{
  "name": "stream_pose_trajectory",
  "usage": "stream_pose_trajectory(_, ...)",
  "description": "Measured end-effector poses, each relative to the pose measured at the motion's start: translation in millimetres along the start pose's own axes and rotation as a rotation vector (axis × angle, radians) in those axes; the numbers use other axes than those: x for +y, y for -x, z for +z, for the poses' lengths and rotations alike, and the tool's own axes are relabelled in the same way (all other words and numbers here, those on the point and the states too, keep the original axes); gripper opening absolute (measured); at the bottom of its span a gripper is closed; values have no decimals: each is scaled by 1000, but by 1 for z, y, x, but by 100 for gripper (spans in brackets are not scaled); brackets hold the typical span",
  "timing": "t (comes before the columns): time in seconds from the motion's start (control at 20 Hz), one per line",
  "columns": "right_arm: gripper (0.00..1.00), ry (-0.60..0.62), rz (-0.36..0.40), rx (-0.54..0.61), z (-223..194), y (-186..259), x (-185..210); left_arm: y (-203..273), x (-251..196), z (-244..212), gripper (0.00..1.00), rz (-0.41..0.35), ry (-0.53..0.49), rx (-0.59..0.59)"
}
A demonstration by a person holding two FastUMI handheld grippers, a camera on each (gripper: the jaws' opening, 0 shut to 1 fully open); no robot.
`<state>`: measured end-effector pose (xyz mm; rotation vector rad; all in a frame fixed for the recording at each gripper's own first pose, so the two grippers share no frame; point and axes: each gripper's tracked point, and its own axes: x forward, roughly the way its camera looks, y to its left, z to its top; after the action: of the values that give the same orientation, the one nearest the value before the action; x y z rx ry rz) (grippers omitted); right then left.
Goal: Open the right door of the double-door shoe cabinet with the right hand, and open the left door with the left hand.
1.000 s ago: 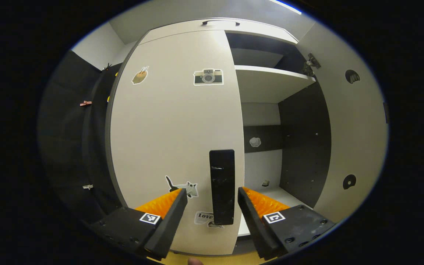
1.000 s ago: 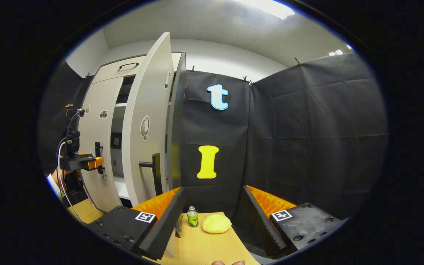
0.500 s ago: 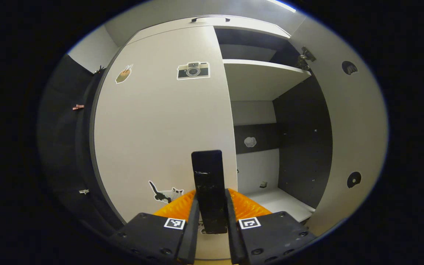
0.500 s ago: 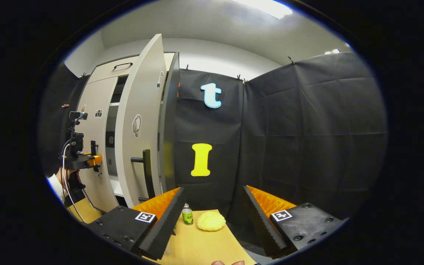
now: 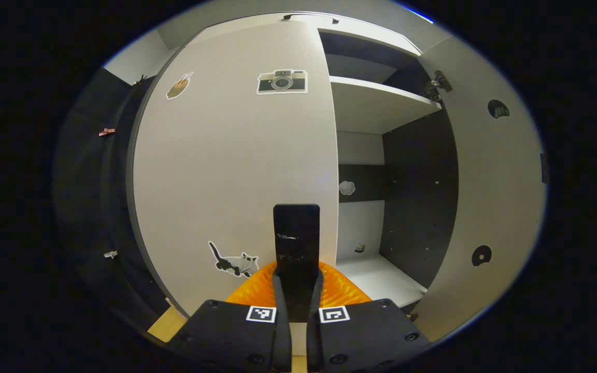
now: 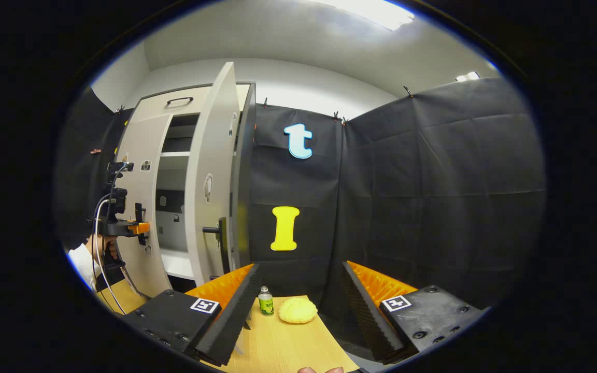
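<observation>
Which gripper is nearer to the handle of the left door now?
Left. The left gripper is shut on the left door handle, its fingers pressing either side. The right gripper hangs open over the wooden table, well away from that handle, beside the open right door.

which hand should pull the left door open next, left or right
Left. The left claw is already shut on the black bar handle of the closed pale grey left door. The right claw is open, away over the wooden table, and the right door already stands open.
</observation>
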<state>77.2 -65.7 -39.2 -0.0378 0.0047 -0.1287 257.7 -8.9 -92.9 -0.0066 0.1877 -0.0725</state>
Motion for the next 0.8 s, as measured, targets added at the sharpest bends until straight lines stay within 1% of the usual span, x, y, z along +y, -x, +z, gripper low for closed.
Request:
stream_pose_trajectory(0.15, 98, 9, 25, -12, 3, 8, 18, 32, 7, -6, 16, -28, 13, 0)
stream_pose_trajectory(0.2, 95, 3, 33, -12, 3, 11, 24, 42, 11, -6, 16, -30, 16, -2)
stream_pose_trajectory(0.35, 96, -9, 68, -8, -2, 18, 44, 68, 24, -9, 15, -32, 32, 6)
stream_pose_trajectory(0.4, 98, -9, 77, -2, -4, 19, 50, 78, 27, -11, 15, -35, 40, 10)
stream_pose_trajectory(0.5, 98, -15, 93, 5, -5, 24, 61, 93, 34, -11, 15, -30, 32, 10)
stream_pose_trajectory(0.75, 98, -10, 107, -3, -4, 32, 73, 121, 60, -14, 15, -19, 42, 8)
stream_pose_trajectory(0.8, 98, -11, 107, -3, -4, 33, 74, 125, 64, -15, 13, -17, 40, 9)
